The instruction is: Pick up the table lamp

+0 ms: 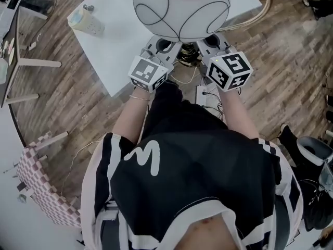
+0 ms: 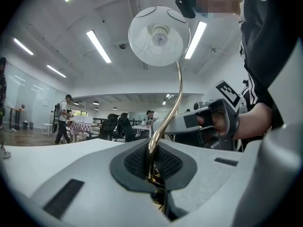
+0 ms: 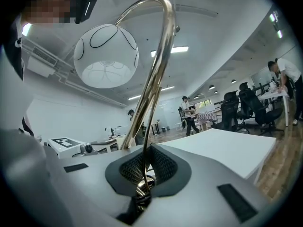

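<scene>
head view: a person holds the table lamp [image 1: 181,7] close in front of the body, its white globe shade above both grippers.
left gripper: the left gripper [image 2: 154,174] has its jaws clamped on the brass stem [image 2: 174,96], which rises from between the pads and curves up to the shade.
right gripper: the right gripper [image 3: 144,181] is also closed tight on that stem, low down, with a thin cord [image 3: 145,143] running between the pads beside it.
lamp position: between the two grippers, which meet it from opposite sides; the shade is above and ahead of the jaws, and the base is below them and mostly hidden.
table: the white table [image 1: 119,46] lies ahead of the grippers; in the right gripper view it is off to the right of the jaws, apart from the stem.
done: the two-gripper grasp is made, and the lamp looks lifted off the table, since wood floor shows around and below the grippers.
left: little, by this judgement; hold it steady. whether the base is fully clear cannot be told.
</scene>
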Tool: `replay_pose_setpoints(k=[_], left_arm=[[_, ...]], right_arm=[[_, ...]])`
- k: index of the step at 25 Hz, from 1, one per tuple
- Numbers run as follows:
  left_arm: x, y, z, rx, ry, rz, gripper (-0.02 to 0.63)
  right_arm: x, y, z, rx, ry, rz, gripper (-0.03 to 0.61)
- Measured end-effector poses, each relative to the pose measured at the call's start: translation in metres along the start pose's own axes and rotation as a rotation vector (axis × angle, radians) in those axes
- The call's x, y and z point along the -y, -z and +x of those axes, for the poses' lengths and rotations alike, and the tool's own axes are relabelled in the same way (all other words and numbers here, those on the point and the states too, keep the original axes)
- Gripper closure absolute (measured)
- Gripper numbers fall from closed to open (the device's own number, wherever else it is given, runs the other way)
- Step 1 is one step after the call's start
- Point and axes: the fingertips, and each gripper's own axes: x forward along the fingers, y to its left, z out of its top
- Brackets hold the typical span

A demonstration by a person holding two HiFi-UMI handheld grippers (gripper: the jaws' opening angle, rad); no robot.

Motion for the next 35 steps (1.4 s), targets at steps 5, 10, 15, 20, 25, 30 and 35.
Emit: replay_pose_setpoints(k=[5,10,15,20,25,30,35], left_arm=[[0.011,-0.015,-0.013,0.005,-0.012,0.023,0.610],[0.018,-0.019,-0.014,0.015,-0.020,0.023,0.611],[0.033,-0.020,-0.019,0.018,-0.030,0.018,0.611],[0.037,-0.016,-0.037,0.014,-0.052,0.009,0.611],[0.035,-0.016,-0.055,0.017,-0.066,-0.005,0.610],[0.042,-0.020,-0.061,0.027,-0.071,0.002,0.611],[0.050,-0.027,-0.080,0.033,-0.078,0.011,0.611]], right_arm=[[-0.017,-0.010,-0.013,0.024,-0.003,0.003,0.561],[-0.020,-0.014,-0.020,0.019,0.003,-0.013,0.561],[-0.027,-0.012,-0.036,0.017,0.006,-0.014,0.561],[-0.044,-0.004,-0.039,0.012,-0.002,-0.003,0.561],[-0.062,-0.001,-0.036,-0.003,-0.013,-0.006,0.561],[-0.071,-0.002,-0.043,0.002,-0.015,-0.023,0.561],[-0.091,-0.005,-0.052,0.010,-0.017,-0.020,0.561]])
